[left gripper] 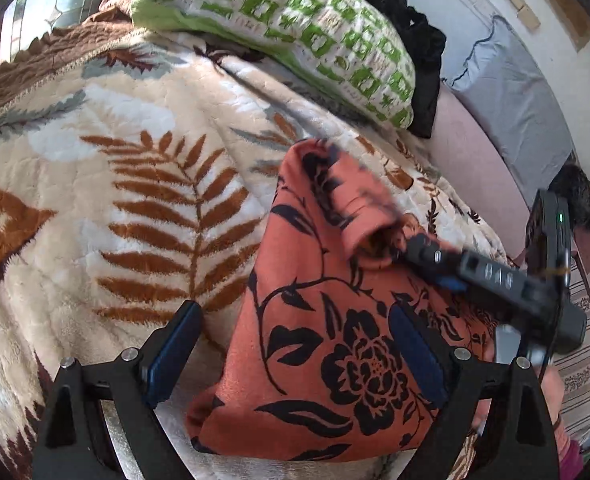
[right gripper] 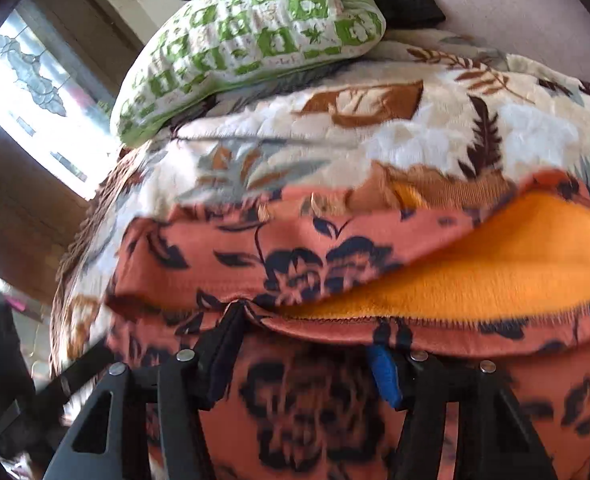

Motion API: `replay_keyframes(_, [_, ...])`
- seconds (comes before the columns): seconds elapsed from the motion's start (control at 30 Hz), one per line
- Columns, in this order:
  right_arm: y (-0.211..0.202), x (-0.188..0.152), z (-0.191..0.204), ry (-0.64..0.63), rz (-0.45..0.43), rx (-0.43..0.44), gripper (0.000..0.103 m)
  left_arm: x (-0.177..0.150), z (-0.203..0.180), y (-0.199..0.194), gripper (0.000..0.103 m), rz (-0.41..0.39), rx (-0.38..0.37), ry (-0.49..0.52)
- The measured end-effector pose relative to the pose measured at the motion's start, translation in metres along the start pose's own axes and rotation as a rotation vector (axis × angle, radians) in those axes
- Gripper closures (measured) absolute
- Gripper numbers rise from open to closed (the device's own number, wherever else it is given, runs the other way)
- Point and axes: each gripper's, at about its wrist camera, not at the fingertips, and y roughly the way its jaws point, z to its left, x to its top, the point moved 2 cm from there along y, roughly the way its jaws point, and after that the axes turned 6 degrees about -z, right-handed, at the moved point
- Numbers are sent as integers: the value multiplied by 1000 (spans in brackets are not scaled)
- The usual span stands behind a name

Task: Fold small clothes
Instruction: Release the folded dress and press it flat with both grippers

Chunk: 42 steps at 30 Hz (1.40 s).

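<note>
One rust-orange garment (left gripper: 335, 340) printed with black flowers is seen spread on a plush, leaf-patterned blanket (left gripper: 115, 160), its fuzzy orange lining (right gripper: 495, 272) exposed; one green-and-white pillow (left gripper: 287, 28) is laid beyond. The left tool (left gripper: 295, 356) is held wide above the cloth, gripping nothing. The right tool (right gripper: 307, 344) is half spread at a folded hem; whether it is pinched cannot be told.

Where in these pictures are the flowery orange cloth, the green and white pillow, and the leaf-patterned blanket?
flowery orange cloth (left gripper: 335, 340): left wrist view, on the big black flower print.
green and white pillow (right gripper: 255, 40): right wrist view, middle of its patterned top.
leaf-patterned blanket (left gripper: 155, 220): left wrist view, on the brown fern leaf.
</note>
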Motion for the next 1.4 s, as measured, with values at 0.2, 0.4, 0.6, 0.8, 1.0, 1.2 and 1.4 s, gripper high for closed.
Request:
replay_keyframes(0.2, [-1,80,-42,235,-202,-39,42,14,7,-6,10,-39,1,-16])
replay_keyframes(0.4, [-68,27,-65,97,-187,-93,42,22,8,-1,10,-35,87,-5])
replay_keyframes(0.6, [-143,-73,-142,189,-188,-248,42,15,-3,11,9,-20,268,120])
replay_keyframes(0.8, [-175,-121,-172,195,-158,-259,58,2,-33,-16,9,-111,336,259])
replay_keyframes(1.0, [-195,-131,-198,301,-203,-264,53,-23,-74,-16,9,-70,259,420])
replay_keyframes(1.2, [-189,-133,-205,357,-181,-280,52,-40,-75,16,3,46,418,504])
replay_keyframes(1.4, [-195,-119,-178,304,-250,-117,52,-45,-65,15,0,-12,388,434])
